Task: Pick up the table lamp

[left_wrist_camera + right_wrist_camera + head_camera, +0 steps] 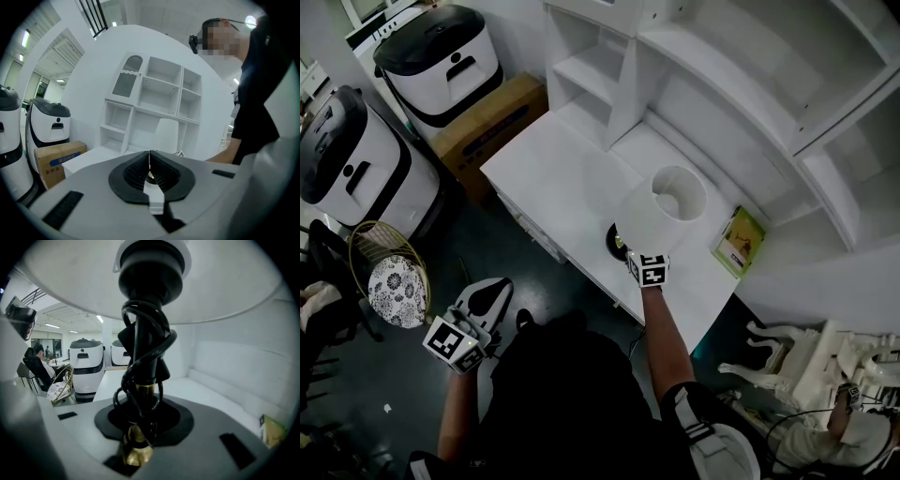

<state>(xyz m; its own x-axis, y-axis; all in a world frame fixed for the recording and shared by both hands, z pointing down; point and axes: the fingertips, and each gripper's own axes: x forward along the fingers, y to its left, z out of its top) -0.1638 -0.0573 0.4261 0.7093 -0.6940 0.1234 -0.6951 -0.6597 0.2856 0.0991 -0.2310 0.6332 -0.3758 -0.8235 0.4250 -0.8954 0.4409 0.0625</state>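
Observation:
The table lamp has a white shade [663,206], a brass stem wound with black cord [142,380] and a dark round base [613,242] by the white desk's front edge. My right gripper [143,401] is shut on the stem just under the shade; in the head view its marker cube [649,270] shows below the shade and its jaws are hidden. Whether the base touches the desk I cannot tell. My left gripper [478,314] is held low over the dark floor, left of the desk, its jaws [149,161] pressed together on nothing.
The white desk [548,173] stands against a white shelf unit [750,84]. A green book [739,242] lies at the desk's right end. To the left stand a cardboard box [487,120], two white-and-black machines [441,52] and a gold wire chair [389,277].

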